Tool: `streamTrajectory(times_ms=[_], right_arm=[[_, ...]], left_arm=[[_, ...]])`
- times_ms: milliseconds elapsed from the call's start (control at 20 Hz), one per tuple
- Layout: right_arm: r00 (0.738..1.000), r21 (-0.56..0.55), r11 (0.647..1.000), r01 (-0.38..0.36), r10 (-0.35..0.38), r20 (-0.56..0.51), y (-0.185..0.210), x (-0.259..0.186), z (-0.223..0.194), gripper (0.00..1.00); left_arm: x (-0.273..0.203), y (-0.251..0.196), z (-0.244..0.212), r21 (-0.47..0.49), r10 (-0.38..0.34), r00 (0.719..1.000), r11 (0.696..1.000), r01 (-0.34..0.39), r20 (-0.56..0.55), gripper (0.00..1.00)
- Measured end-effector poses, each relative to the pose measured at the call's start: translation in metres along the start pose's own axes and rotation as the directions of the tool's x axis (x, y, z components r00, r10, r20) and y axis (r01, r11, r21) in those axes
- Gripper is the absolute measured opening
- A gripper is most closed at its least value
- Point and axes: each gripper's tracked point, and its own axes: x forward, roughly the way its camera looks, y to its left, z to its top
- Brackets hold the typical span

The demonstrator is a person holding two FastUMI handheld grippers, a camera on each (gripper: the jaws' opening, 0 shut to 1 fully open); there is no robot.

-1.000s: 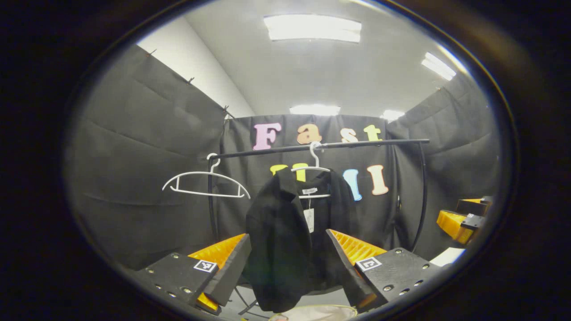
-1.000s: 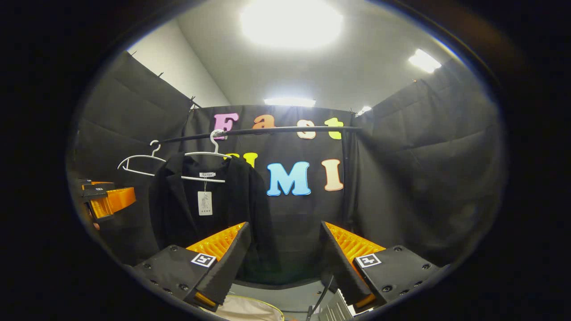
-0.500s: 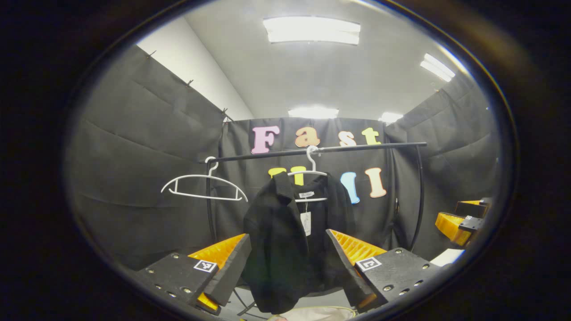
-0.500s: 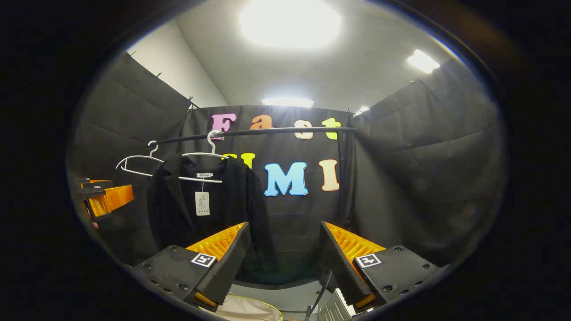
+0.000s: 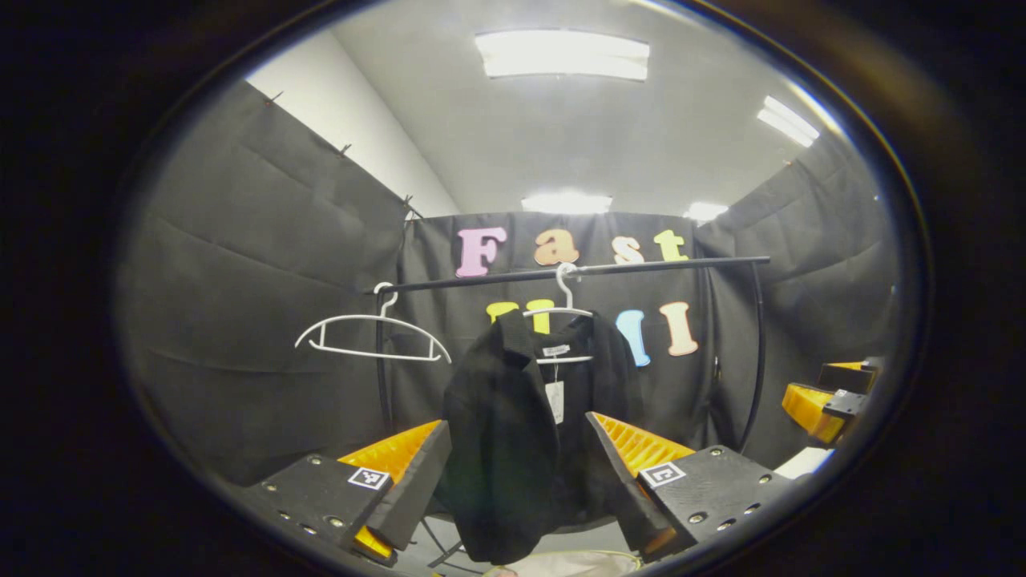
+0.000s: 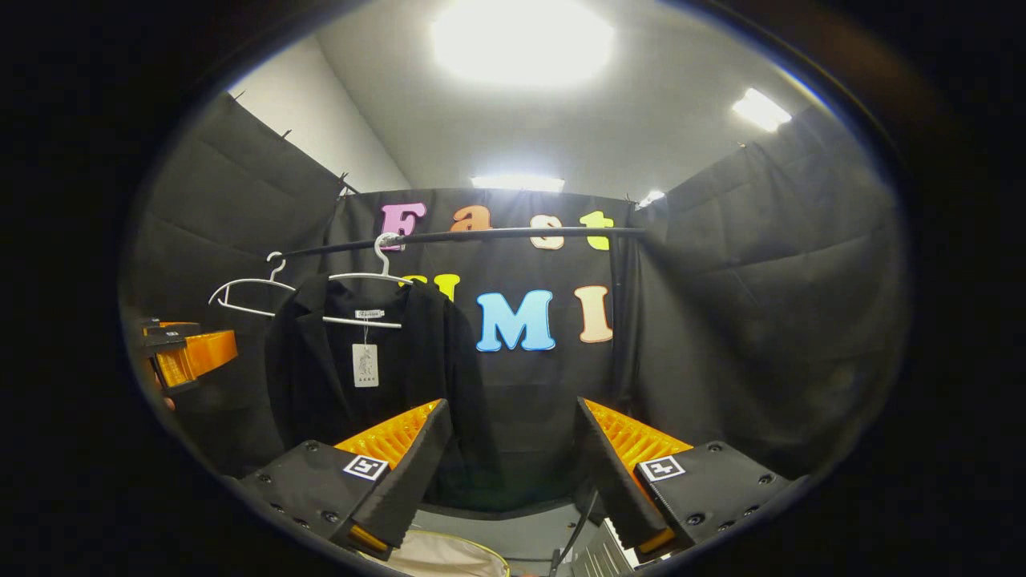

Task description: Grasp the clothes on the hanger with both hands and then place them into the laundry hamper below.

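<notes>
You find no readable text here. The neck label and hang tag on the black jacket, at ten o'clock in the right gripper view, carry print too small to make out.

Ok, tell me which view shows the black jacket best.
The left gripper view: the black jacket hangs centred, visible down to its hem. In the right gripper view it hangs off to the left, its lower part hidden behind a finger.
</notes>
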Motion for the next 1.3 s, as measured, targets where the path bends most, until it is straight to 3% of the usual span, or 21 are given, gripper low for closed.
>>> streamTrajectory(times_ms=[150, 350, 550, 650, 700, 850, 1000, 1300], right_arm=[[1.0, -0.006, 1.0, 0.002, -0.002, 0.002, 0.001, 0.001, -0.001, 0.97], [1.0, -0.003, 1.0, 0.01, -0.01, 0.001, 0.003, 0.003, -0.001, 0.97], [1.0, -0.014, 1.0, 0.015, -0.015, 0.009, 0.008, 0.009, 0.0, 0.97], [1.0, -0.019, 1.0, 0.012, -0.012, 0.013, 0.013, 0.016, 0.002, 0.97], [1.0, -0.018, 1.0, 0.012, -0.011, 0.013, 0.016, 0.02, 0.003, 0.98], [1.0, -0.01, 1.0, 0.012, -0.012, 0.015, 0.024, 0.03, 0.007, 0.97], [1.0, -0.013, 1.0, 0.019, -0.019, 0.022, 0.033, 0.041, 0.011, 0.98], [0.999, 0.012, 0.999, -0.033, 0.033, 0.026, 0.066, 0.065, 0.017, 0.98]], left_arm=[[0.001, 0.001, 0.0, 0.0, -0.003, 1.0, 1.0, 0.003, 0.001, 0.94], [0.006, 0.001, -0.001, -0.001, -0.011, 1.0, 1.0, 0.011, 0.0, 0.99], [0.017, 0.005, -0.006, -0.017, -0.022, 1.0, 1.0, 0.022, 0.002, 0.95], [0.025, 0.006, -0.011, -0.025, -0.031, 0.999, 0.999, 0.031, -0.013, 0.99], [0.029, 0.007, -0.013, -0.027, -0.036, 0.999, 0.999, 0.035, -0.018, 0.94], [0.044, 0.01, -0.015, -0.024, -0.054, 0.998, 0.998, 0.053, -0.017, 0.99], [0.058, 0.012, -0.017, -0.035, -0.075, 0.997, 0.997, 0.074, -0.021, 0.96], [0.085, 0.016, -0.011, -0.038, -0.099, 0.995, 0.994, 0.099, -0.014, 0.98]])
